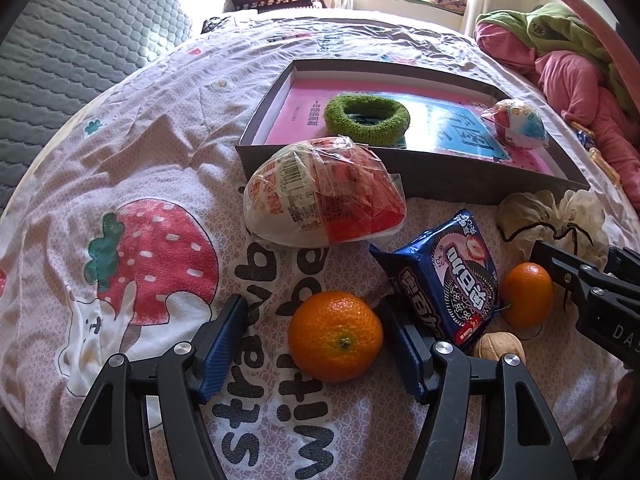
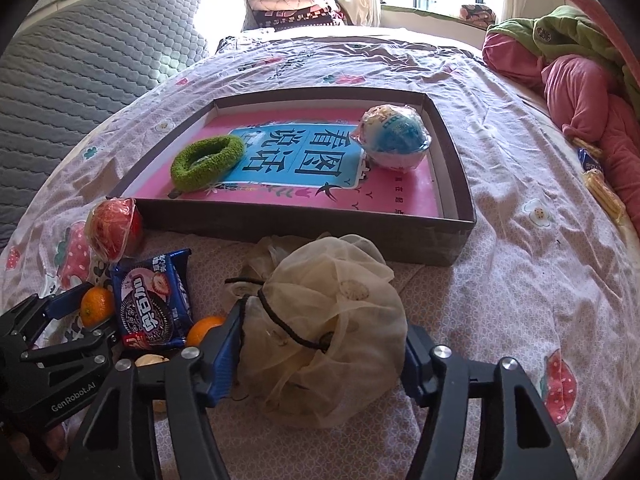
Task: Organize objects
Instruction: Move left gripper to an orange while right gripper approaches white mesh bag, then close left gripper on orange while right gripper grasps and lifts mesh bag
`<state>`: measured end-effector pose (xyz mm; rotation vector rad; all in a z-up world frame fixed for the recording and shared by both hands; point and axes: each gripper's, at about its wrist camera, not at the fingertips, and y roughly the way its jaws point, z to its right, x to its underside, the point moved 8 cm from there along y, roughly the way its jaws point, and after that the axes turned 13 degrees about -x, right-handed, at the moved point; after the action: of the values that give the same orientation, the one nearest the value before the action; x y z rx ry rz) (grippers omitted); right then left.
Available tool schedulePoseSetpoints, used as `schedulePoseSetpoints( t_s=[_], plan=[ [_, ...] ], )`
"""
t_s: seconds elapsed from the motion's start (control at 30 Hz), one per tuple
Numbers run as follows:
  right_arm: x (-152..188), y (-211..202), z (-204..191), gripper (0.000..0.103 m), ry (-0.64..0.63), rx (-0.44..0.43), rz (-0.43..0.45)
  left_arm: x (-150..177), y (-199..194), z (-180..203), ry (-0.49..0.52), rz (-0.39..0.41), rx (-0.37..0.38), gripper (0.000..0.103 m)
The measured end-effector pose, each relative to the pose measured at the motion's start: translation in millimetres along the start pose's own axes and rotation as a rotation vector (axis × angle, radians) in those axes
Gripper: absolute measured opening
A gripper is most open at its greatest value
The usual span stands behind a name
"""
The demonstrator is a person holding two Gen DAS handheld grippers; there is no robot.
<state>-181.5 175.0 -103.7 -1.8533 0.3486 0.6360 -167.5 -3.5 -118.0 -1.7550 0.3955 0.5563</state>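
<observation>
Two handheld grippers at scattered items on a strawberry-print bedsheet (image 1: 132,152).

The left gripper (image 1: 312,320) stands wide open around a round orange tangerine (image 1: 335,337), pads apart from it. The right gripper (image 2: 320,344) brackets a cream mesh drawstring pouch (image 2: 324,320); its left pad touches the mesh, firm grip uncertain. Between them lie a blue biscuit packet (image 1: 444,276) and a second tangerine (image 1: 527,295). Beyond, a shallow grey cardboard tray (image 2: 304,228) holds a green fuzzy ring (image 2: 206,162) and a blue-and-white wrapped ball (image 2: 394,140).

A grey quilted mattress (image 1: 80,32) is lying upper left, folded blankets (image 2: 288,6) are sitting top centre, pink and green clothes (image 2: 568,60) are bunching upper right.
</observation>
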Motion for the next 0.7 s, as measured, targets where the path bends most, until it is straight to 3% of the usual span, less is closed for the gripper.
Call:
schedulePoseSetpoints(
  t_s=[0.13, 0.37, 0.7],
  plan=[
    [-2, 1, -5, 0.050, -0.015, 0.003, 0.001, 0, -1, 1, 0.002, 0.002, 0.010, 0.062],
    [-4, 1, -8, 0.043, -0.020, 0.005, 0.004, 2, -5, 5, 0.018, 0.008, 0.046, 0.042],
    [-5, -3, -12, 0.036, -0.046, -0.001, 0.014, 2, -8, 0, 0.004, 0.002, 0.096, 0.040]
  ],
)
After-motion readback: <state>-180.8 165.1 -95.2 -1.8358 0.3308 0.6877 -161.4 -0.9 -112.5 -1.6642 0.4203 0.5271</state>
